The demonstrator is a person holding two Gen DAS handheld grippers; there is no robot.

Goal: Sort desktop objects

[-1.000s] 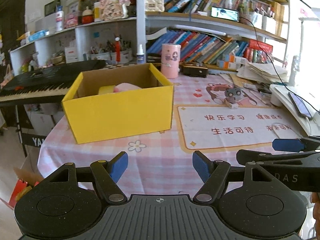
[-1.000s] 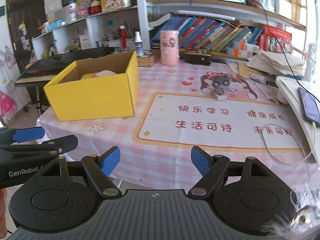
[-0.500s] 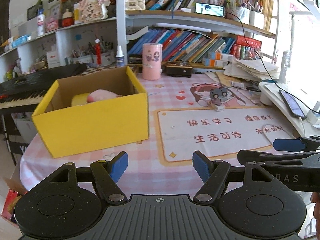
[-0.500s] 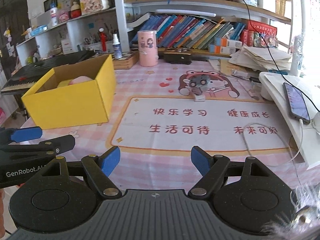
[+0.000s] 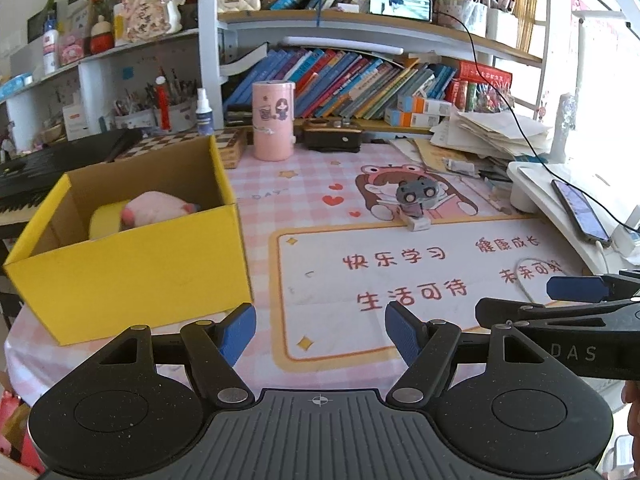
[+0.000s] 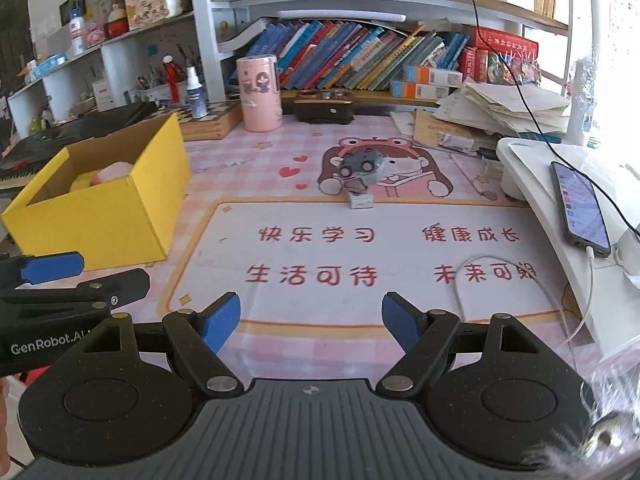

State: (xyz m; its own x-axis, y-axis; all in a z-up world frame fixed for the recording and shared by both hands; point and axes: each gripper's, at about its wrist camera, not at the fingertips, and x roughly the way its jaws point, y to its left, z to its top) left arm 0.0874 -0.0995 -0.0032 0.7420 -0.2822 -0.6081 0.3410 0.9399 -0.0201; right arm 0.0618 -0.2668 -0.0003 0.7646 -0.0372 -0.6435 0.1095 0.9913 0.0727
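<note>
Grey toy (image 6: 363, 168) perches on a small white block (image 6: 361, 201) mid-desk, well apart from the yellow box (image 6: 120, 204) at left. Both grippers, left (image 5: 320, 334) and right (image 6: 311, 322), hover near the desk's front edge, jaws apart and empty. A pinch too high could topple the toy off its block; the white cable (image 6: 472, 280) nearby could snag.

Lighting: bright daylight from the right, overexposed glare there (detail lost); fisheye bending at edges; centre sharp, shadows soft.
</note>
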